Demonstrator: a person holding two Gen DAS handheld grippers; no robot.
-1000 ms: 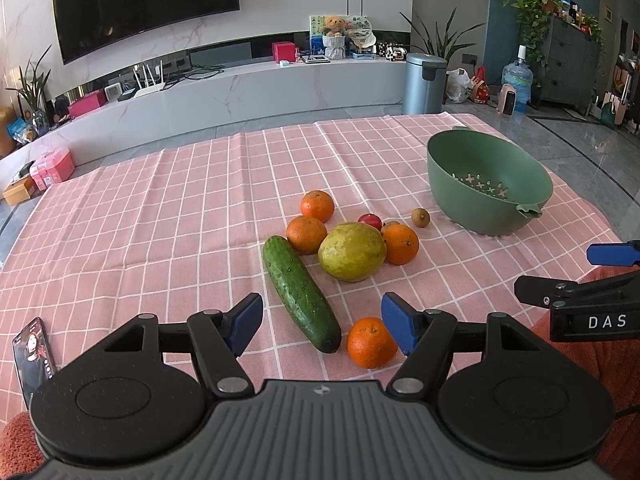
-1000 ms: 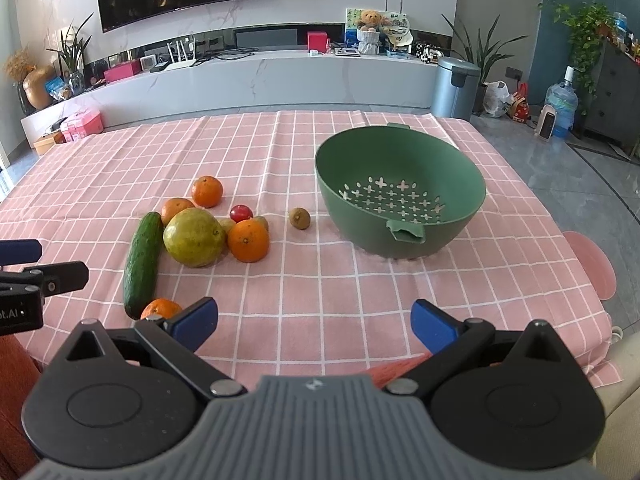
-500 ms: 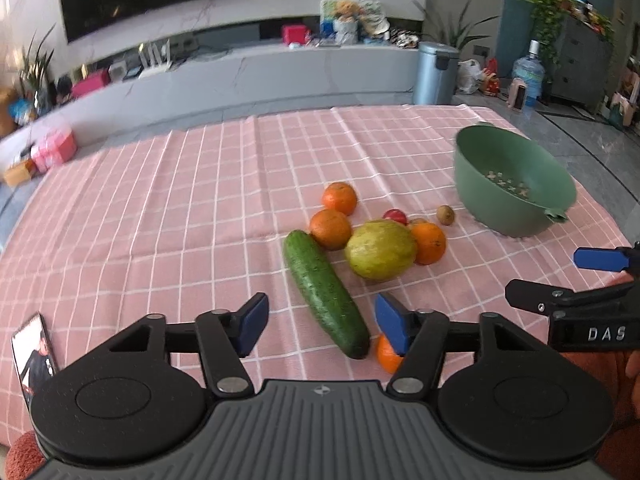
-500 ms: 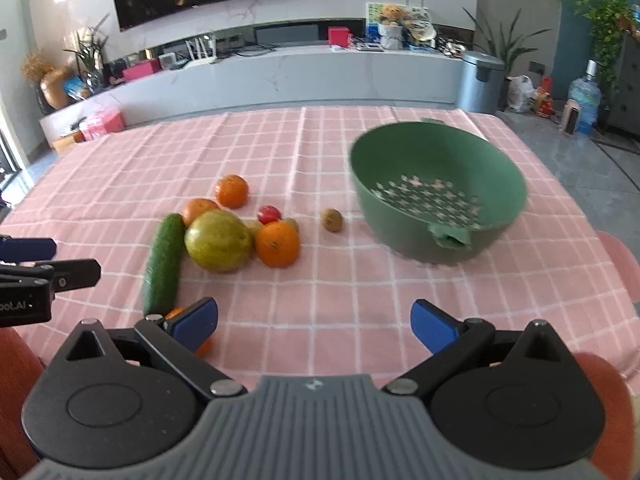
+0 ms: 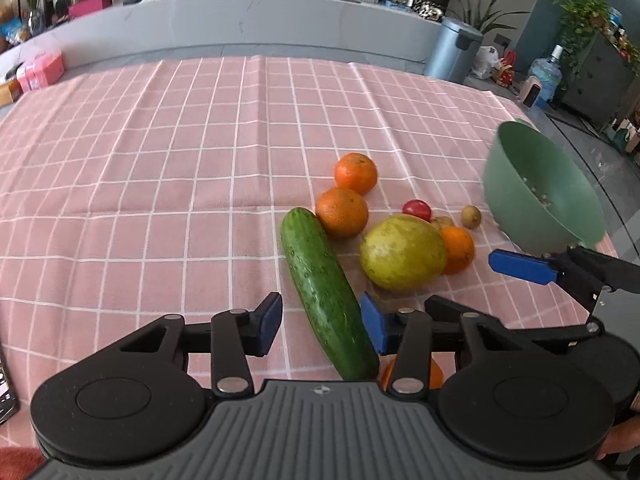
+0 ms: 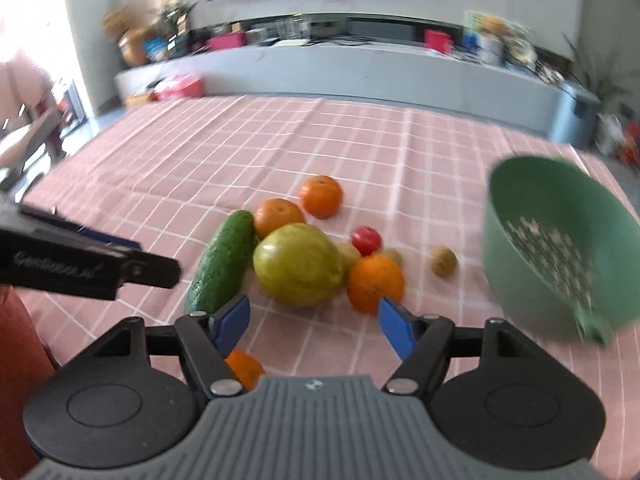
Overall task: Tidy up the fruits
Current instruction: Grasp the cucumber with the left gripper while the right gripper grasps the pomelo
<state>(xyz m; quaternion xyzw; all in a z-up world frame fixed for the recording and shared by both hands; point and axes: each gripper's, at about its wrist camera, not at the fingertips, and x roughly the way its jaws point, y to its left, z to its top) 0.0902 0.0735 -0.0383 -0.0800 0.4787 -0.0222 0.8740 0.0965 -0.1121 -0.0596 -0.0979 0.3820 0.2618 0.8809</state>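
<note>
A pile of produce lies on the pink checked tablecloth [image 5: 160, 184]: a cucumber [image 5: 324, 288], a large yellow-green fruit [image 5: 402, 252], several oranges [image 5: 342, 212], a red tomato [image 5: 417, 210] and a small brown fruit [image 5: 471, 216]. A green colander bowl [image 5: 540, 188] stands to the right. My left gripper [image 5: 320, 324] is open, its jaws astride the cucumber's near end, one orange [image 5: 434, 374] mostly hidden below it. My right gripper [image 6: 314, 320] is open and empty, just short of the yellow-green fruit [image 6: 298, 264] and an orange [image 6: 374, 284].
A phone [image 5: 6, 392] lies at the table's near left edge. Behind the table run a long grey bench [image 5: 240, 16] with clutter, a metal bin [image 5: 452, 52] and a water bottle [image 5: 546, 76]. The table's right edge is just past the bowl [image 6: 560, 248].
Both grippers have moved forward and down toward the fruit pile. The left one now straddles the cucumber's near end; the right one has swung left to face the pile. The fruit has not moved.
</note>
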